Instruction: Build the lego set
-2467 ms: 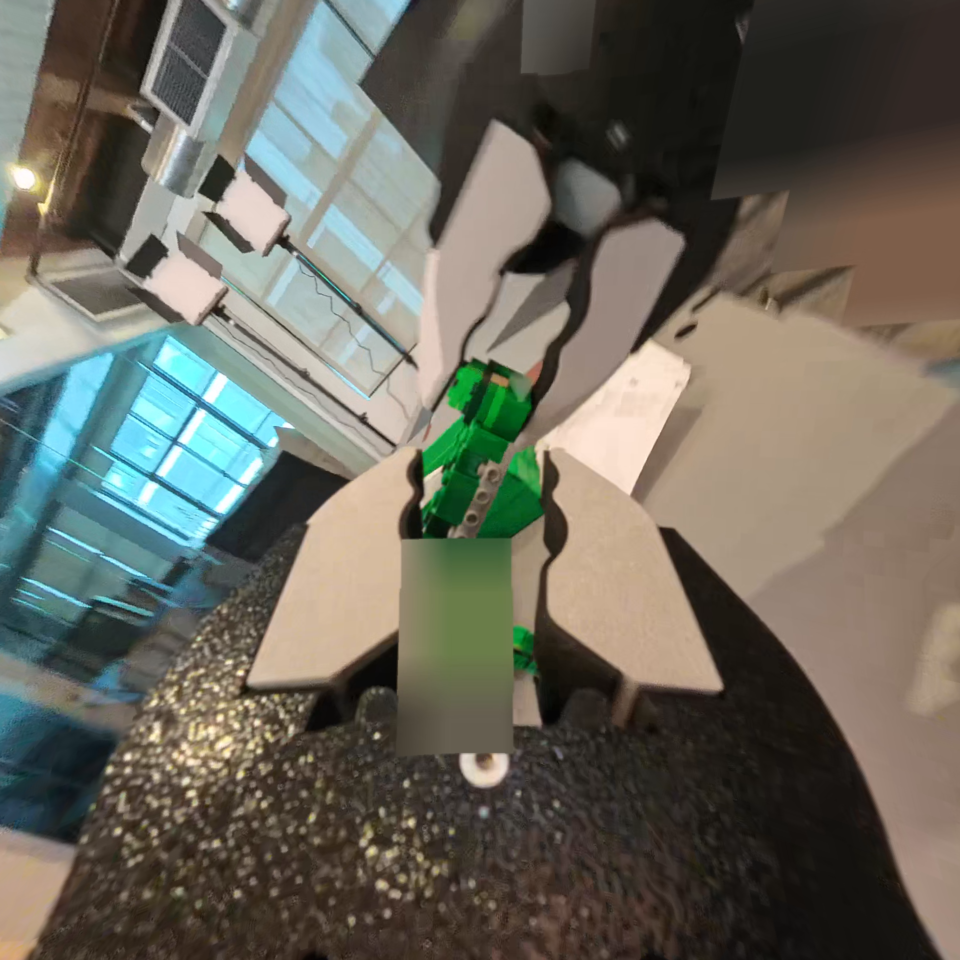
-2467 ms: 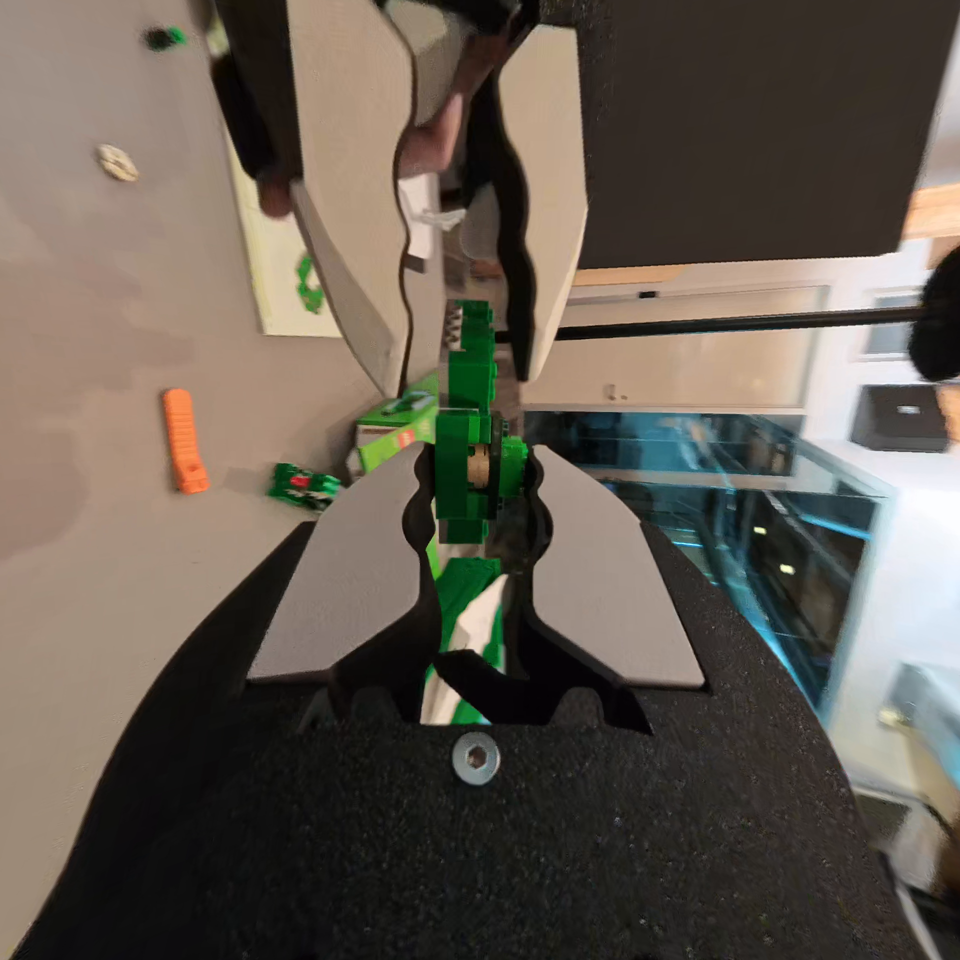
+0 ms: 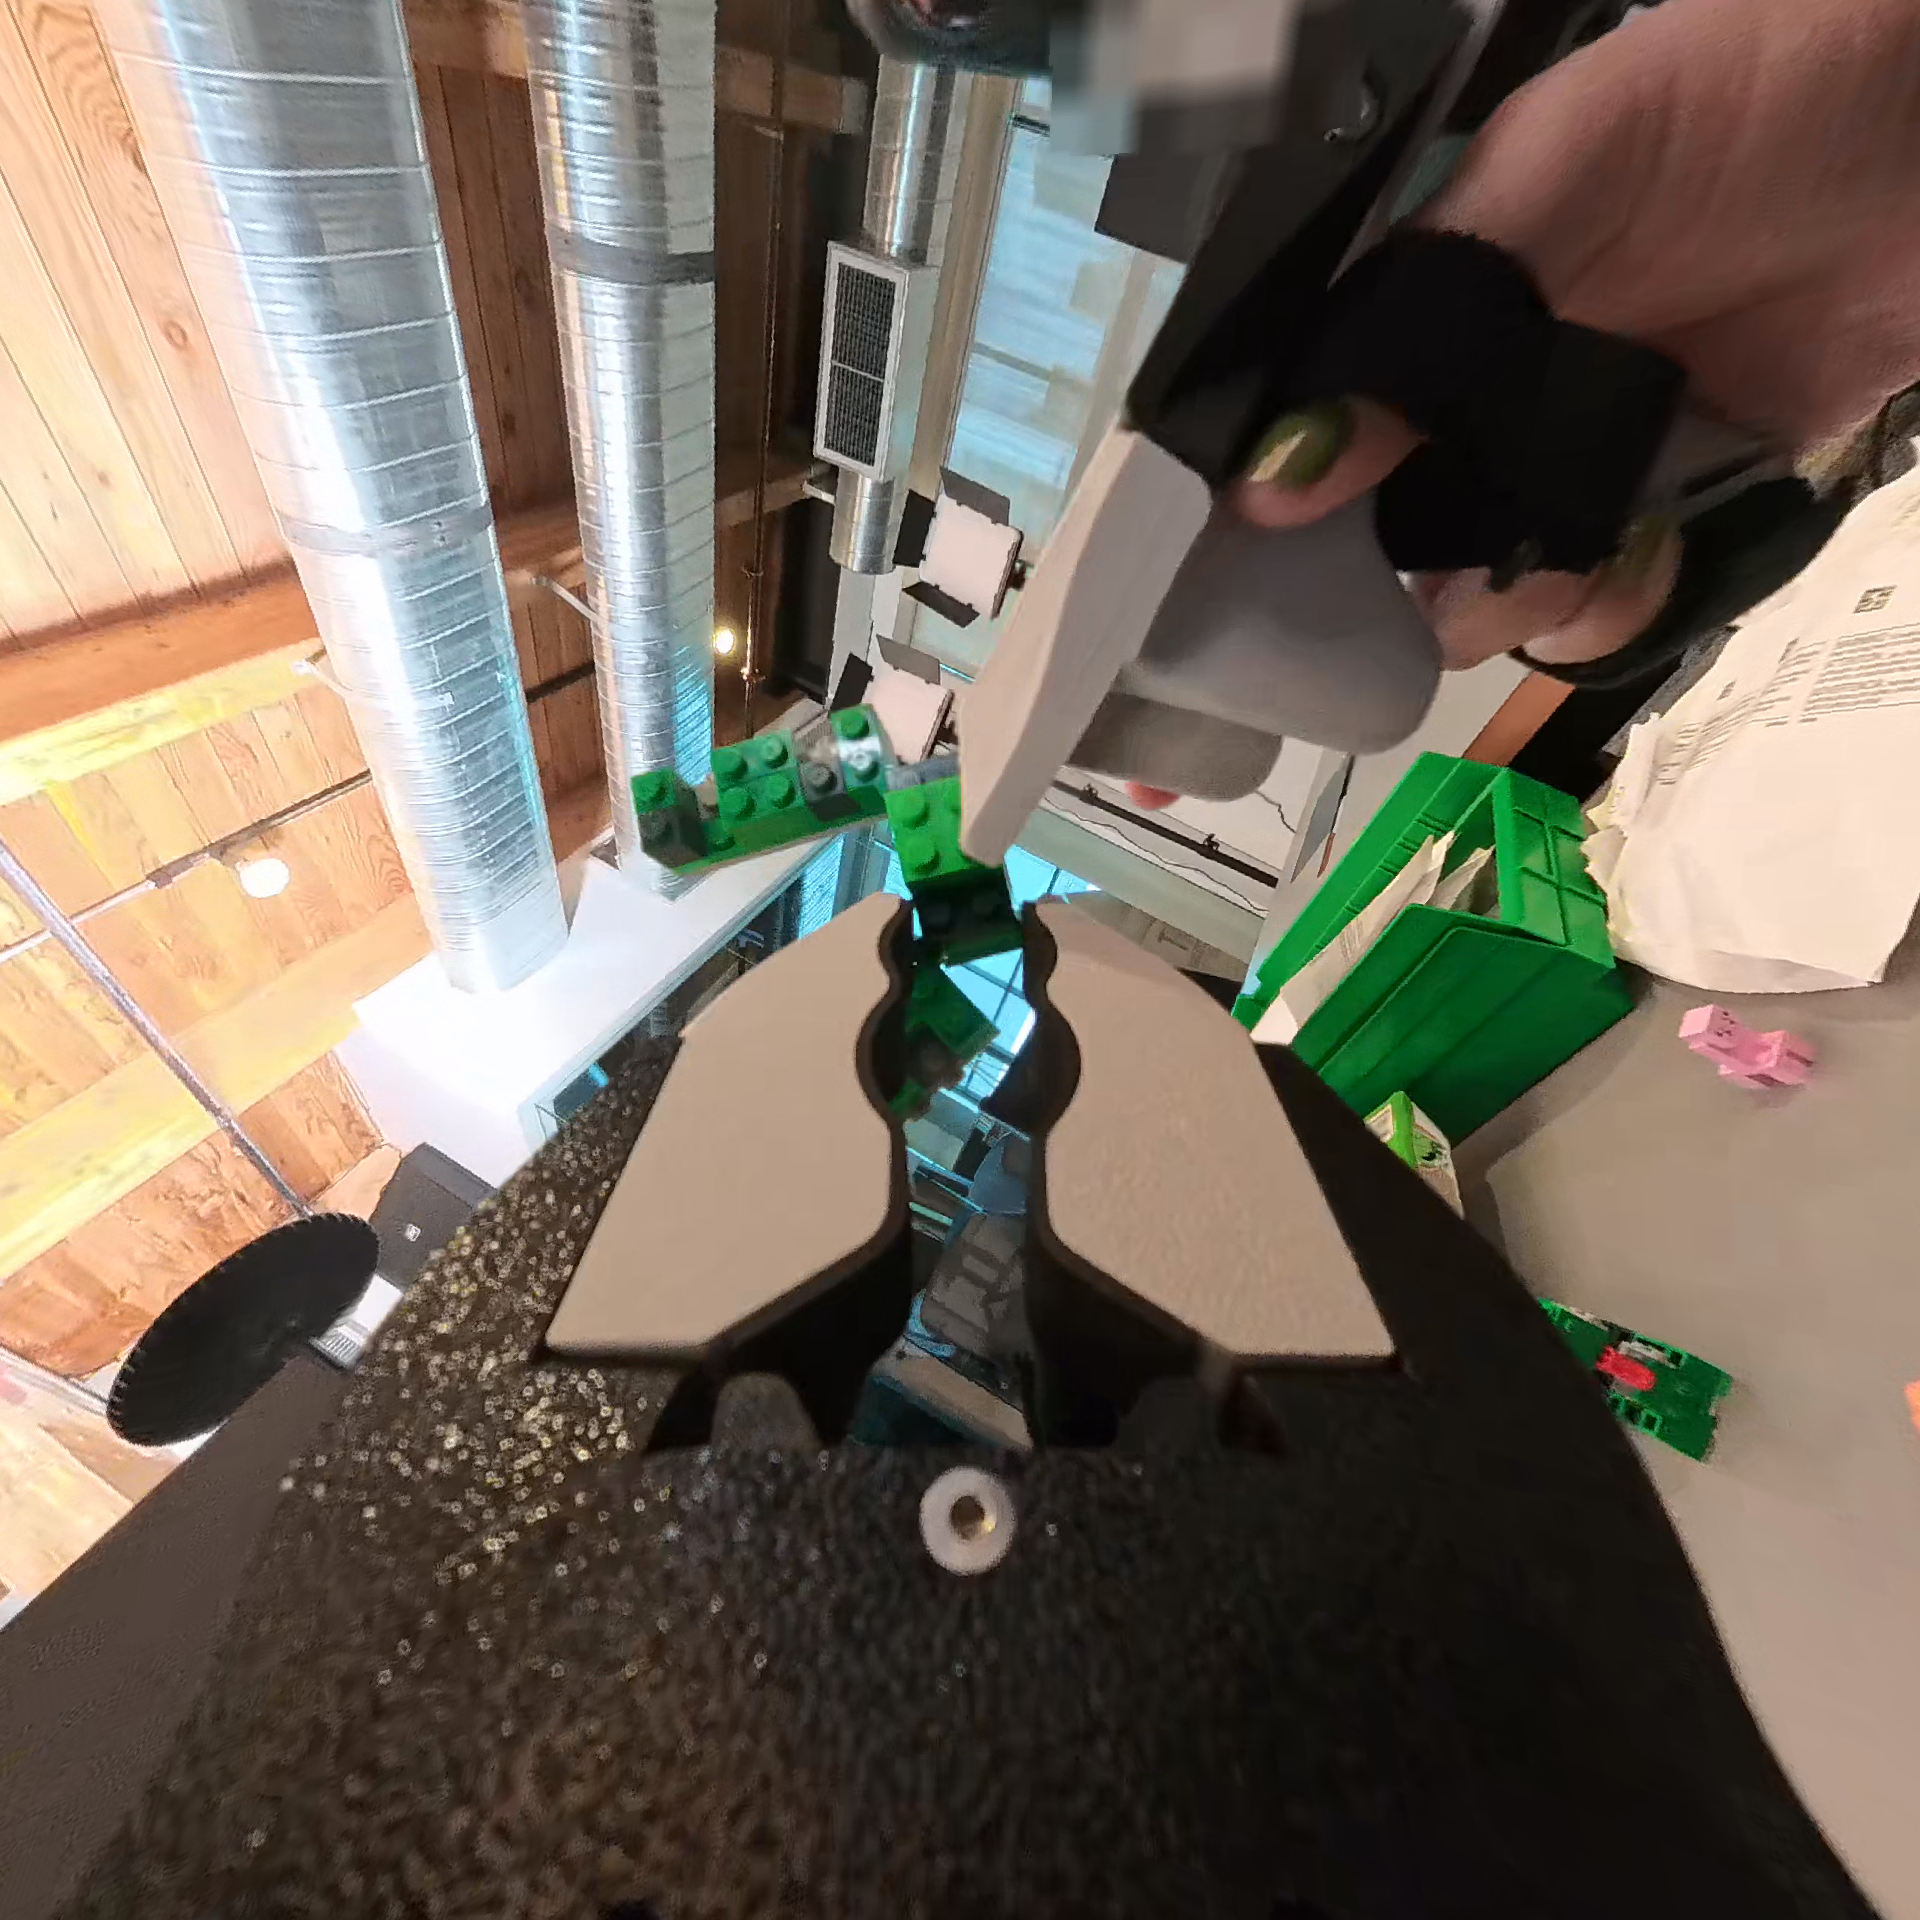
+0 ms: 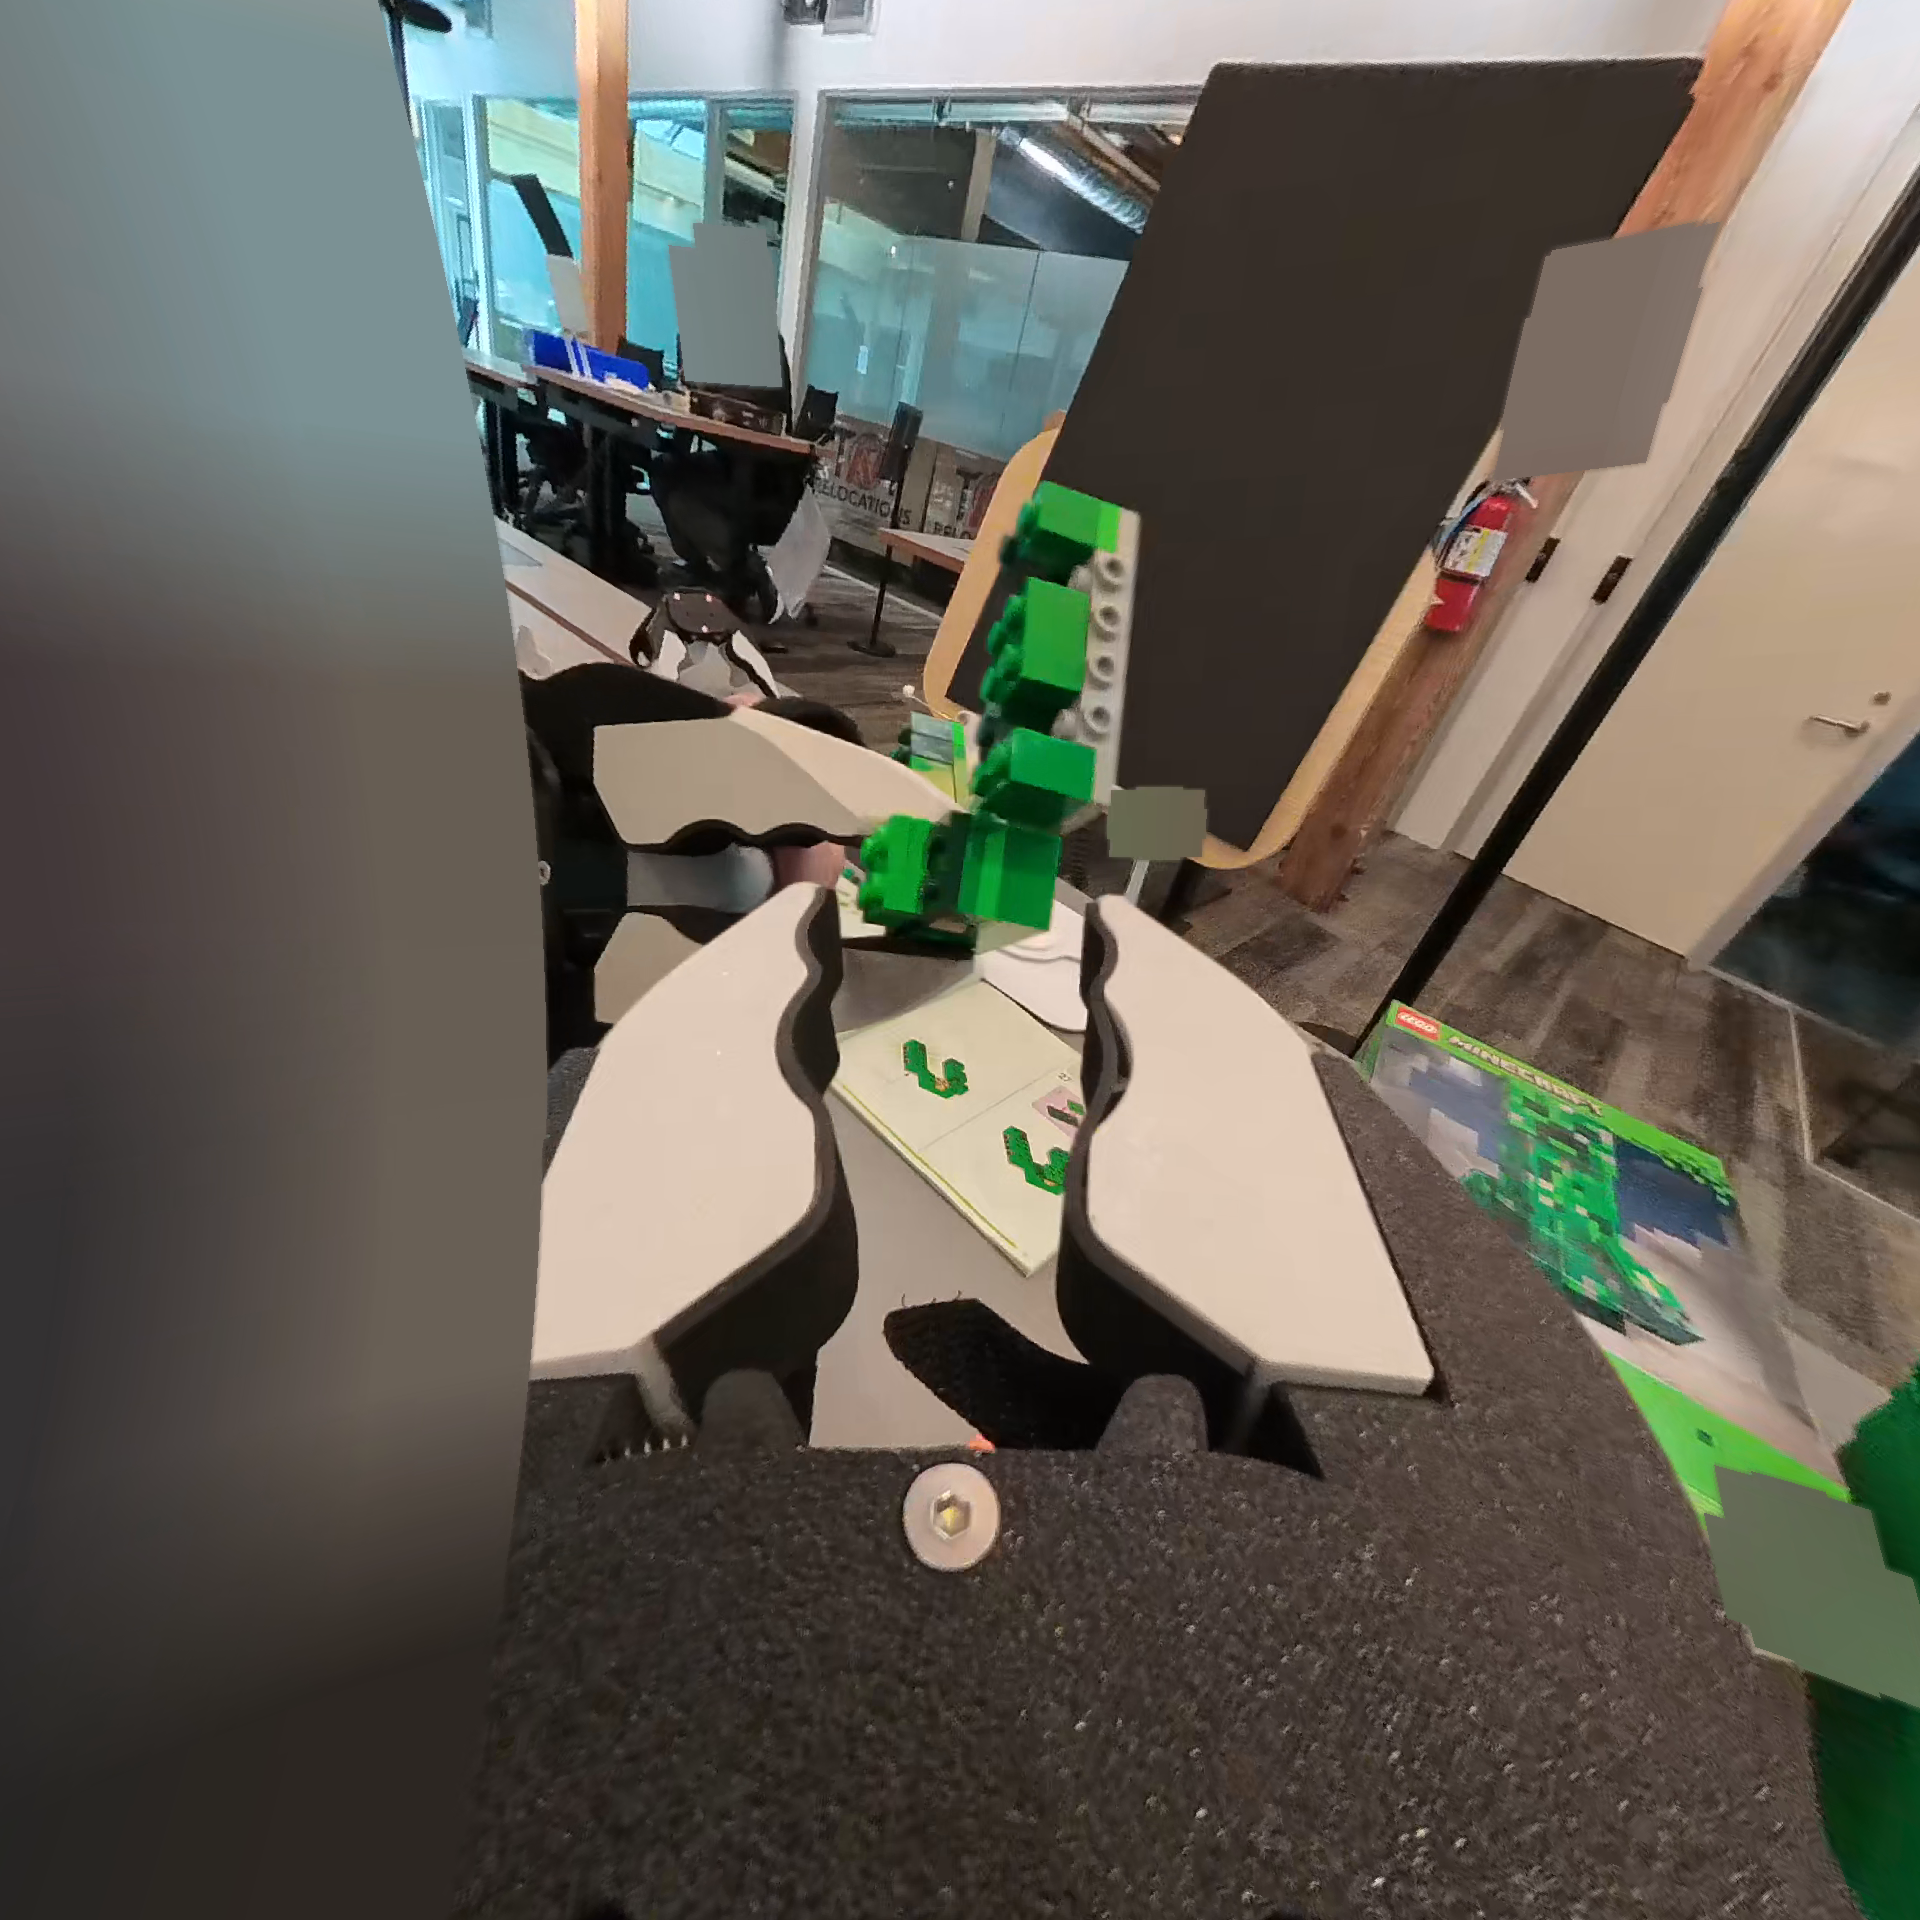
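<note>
My left claw [image 3: 961, 925] is pinched narrow on the base of the green lego model [image 3: 951, 894], lifted off the table, its long studded arm reaching away to the left. My right claw [image 4: 951, 914] stands wide, its jaws apart just under the model's [image 4: 1023, 727] lower block; whether a tip touches, I cannot tell. Below it an instruction booklet [image 4: 956, 1122] lies open on the grey table [image 3: 1714, 1195]. Farther out sit a green bin [image 3: 1455, 966], a small pink figure [image 3: 1745, 1055] and the set's box [image 4: 1558, 1153].
</note>
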Available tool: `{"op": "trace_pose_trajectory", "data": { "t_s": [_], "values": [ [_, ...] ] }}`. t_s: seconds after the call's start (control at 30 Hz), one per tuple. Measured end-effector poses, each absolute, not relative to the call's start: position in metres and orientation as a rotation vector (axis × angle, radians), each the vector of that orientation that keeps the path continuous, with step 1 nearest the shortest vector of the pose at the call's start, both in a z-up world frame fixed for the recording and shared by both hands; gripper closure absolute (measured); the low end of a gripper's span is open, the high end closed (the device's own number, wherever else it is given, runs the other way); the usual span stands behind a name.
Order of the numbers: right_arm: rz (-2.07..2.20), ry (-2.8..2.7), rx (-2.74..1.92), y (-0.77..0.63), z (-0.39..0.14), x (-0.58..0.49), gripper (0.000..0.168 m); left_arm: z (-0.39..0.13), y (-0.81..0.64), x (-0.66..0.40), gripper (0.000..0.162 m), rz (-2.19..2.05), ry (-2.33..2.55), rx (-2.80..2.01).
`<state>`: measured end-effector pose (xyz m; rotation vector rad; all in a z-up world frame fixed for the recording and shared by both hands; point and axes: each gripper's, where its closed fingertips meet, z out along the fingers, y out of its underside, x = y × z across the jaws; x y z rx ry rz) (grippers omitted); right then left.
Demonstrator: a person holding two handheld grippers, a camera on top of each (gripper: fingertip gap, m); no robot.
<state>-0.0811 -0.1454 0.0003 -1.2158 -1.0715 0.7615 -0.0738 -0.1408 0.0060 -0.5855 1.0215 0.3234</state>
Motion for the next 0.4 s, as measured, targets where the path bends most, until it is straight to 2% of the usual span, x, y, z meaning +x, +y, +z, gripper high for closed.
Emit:
{"op": "trace_pose_trajectory", "data": {
  "t_s": [0.4],
  "values": [
    [0.788,-1.073,-1.191,-0.1489,0.0034,-0.0826,0.134,0.0022,-0.1451,-0.0671,0.144,0.357,1.054,-0.544]
  ]
}}
